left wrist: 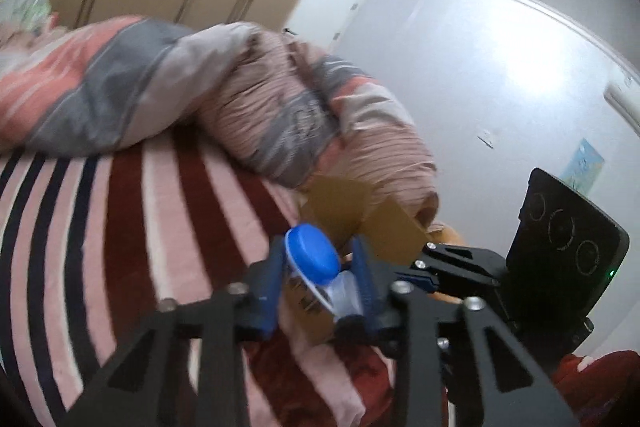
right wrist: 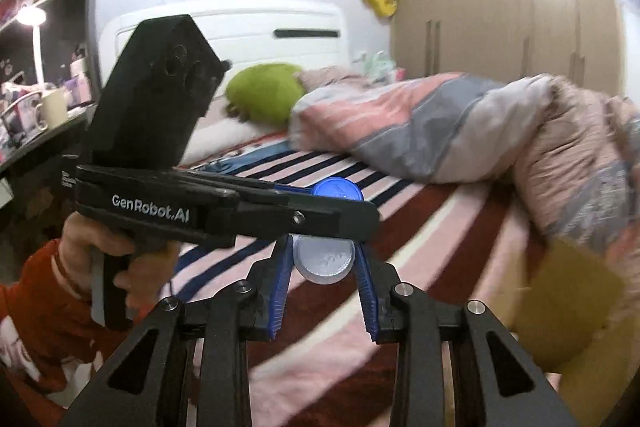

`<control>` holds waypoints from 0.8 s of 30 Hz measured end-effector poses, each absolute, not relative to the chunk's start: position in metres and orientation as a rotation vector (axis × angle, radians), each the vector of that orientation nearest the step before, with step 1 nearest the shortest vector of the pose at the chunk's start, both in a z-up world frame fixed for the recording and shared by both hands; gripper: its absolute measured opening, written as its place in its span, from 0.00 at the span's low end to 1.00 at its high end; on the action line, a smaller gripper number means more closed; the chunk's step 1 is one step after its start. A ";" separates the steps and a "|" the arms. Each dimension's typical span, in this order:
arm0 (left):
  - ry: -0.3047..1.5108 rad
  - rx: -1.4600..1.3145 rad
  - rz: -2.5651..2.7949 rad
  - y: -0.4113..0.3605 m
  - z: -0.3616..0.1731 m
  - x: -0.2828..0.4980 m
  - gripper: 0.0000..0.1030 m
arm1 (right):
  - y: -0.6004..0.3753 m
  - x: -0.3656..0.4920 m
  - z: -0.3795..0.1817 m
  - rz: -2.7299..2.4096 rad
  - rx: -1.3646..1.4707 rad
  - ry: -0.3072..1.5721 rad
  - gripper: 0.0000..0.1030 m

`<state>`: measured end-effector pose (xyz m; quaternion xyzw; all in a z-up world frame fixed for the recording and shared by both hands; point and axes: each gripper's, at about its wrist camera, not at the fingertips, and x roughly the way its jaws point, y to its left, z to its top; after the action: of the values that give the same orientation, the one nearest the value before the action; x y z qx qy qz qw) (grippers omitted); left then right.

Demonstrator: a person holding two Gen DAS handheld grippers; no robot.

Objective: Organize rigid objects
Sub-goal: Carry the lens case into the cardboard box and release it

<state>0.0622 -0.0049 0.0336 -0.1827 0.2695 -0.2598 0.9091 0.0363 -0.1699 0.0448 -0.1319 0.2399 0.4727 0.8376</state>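
A small clear bottle with a blue cap [left wrist: 310,253] is tilted above the striped bed, and my left gripper [left wrist: 320,267] is shut on its body just below the cap. In the right wrist view the cap [right wrist: 336,189] shows above the left gripper's finger [right wrist: 340,217] and the bottle's grey round base [right wrist: 324,261] below it. My right gripper [right wrist: 324,247] is shut on that base, its blue pads against both sides. From the left wrist view the right gripper [left wrist: 420,269] comes in from the right, its tips hidden behind my left finger.
An open cardboard box [left wrist: 340,203] stands on the bed behind the bottle, blurred at the right in the other view [right wrist: 560,307]. A rumpled duvet [left wrist: 160,87] lies across the far side. A hand in a red sleeve [right wrist: 80,247] holds the left gripper. A green cushion [right wrist: 264,93] lies at the headboard.
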 end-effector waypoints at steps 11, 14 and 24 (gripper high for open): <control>0.631 -0.277 -0.685 -0.125 0.047 0.142 0.26 | -0.274 0.071 0.060 0.795 -0.234 0.538 0.26; 0.675 -0.242 -0.680 -0.149 0.040 0.163 0.28 | -0.294 0.088 0.052 0.753 -0.225 0.579 0.26; 0.672 -0.190 -0.499 -0.139 0.040 0.167 0.99 | -0.315 0.120 0.035 0.637 -0.229 0.649 0.66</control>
<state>0.1672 -0.1392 0.0398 -0.0921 0.3260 -0.2417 0.9093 0.1205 -0.3147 0.0347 -0.1104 0.3125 0.3070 0.8921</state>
